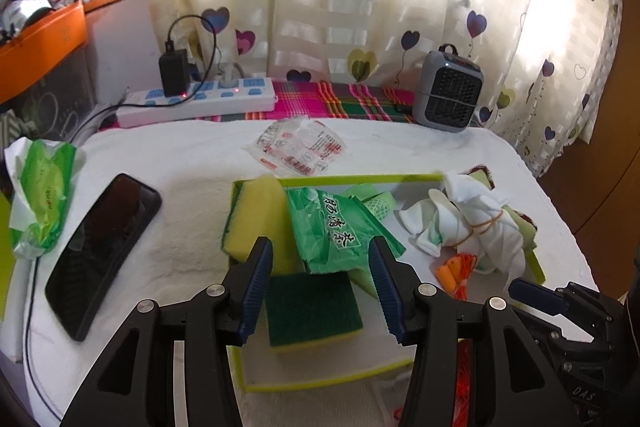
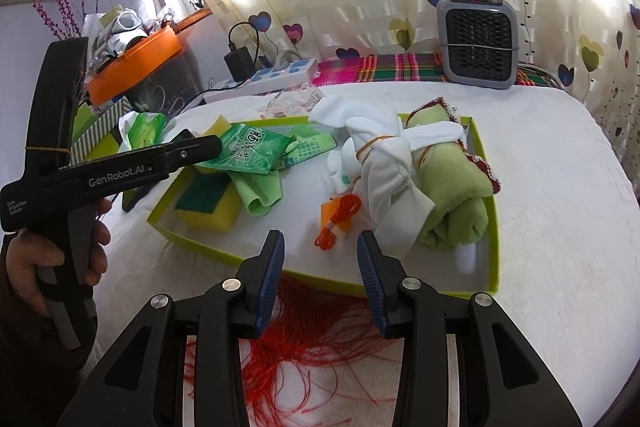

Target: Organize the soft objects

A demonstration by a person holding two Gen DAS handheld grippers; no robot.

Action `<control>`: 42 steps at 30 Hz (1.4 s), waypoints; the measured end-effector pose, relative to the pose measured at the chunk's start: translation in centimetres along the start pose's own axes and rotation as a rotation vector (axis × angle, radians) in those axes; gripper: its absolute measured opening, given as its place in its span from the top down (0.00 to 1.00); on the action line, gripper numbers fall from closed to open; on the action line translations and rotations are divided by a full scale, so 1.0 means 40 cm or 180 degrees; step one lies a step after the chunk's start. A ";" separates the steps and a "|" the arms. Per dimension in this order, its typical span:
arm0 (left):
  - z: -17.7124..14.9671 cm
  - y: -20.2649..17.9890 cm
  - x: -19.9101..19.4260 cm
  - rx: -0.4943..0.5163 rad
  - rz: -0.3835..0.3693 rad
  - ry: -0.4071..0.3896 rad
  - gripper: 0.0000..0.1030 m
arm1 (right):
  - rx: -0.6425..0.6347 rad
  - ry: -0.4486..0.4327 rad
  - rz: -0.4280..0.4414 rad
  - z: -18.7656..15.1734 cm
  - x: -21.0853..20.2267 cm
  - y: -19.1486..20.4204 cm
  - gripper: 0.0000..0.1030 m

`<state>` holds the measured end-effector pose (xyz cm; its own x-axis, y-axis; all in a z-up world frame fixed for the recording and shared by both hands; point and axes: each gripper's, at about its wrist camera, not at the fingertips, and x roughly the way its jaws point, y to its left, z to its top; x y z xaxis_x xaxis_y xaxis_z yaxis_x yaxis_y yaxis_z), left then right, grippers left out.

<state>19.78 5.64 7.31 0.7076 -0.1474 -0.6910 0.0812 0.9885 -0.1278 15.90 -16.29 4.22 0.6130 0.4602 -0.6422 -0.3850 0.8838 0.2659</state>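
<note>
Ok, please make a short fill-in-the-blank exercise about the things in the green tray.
1. The rolled towel in the tray is ___ in colour.
2. The sponge lies with its dark green side facing ___.
3. The loose red threads lie ___ the tray.
4. The white cloth bundle is tied with a rubber ___.

Missing words: green; up; outside; band
</note>
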 end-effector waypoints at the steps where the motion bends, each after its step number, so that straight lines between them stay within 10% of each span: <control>1: -0.003 0.001 -0.008 -0.0003 0.0001 -0.0007 0.53 | 0.0008 -0.0013 0.0004 -0.002 -0.006 0.000 0.62; 42: -0.210 0.065 -0.108 -0.0262 -0.0145 0.0187 0.53 | -0.0504 0.0385 0.0203 -0.114 0.034 0.087 0.48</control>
<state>11.05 8.55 3.99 0.6619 -0.1962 -0.7235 0.0525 0.9749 -0.2163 12.23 -12.96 0.99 0.5004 0.4928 -0.7118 -0.5299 0.8246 0.1984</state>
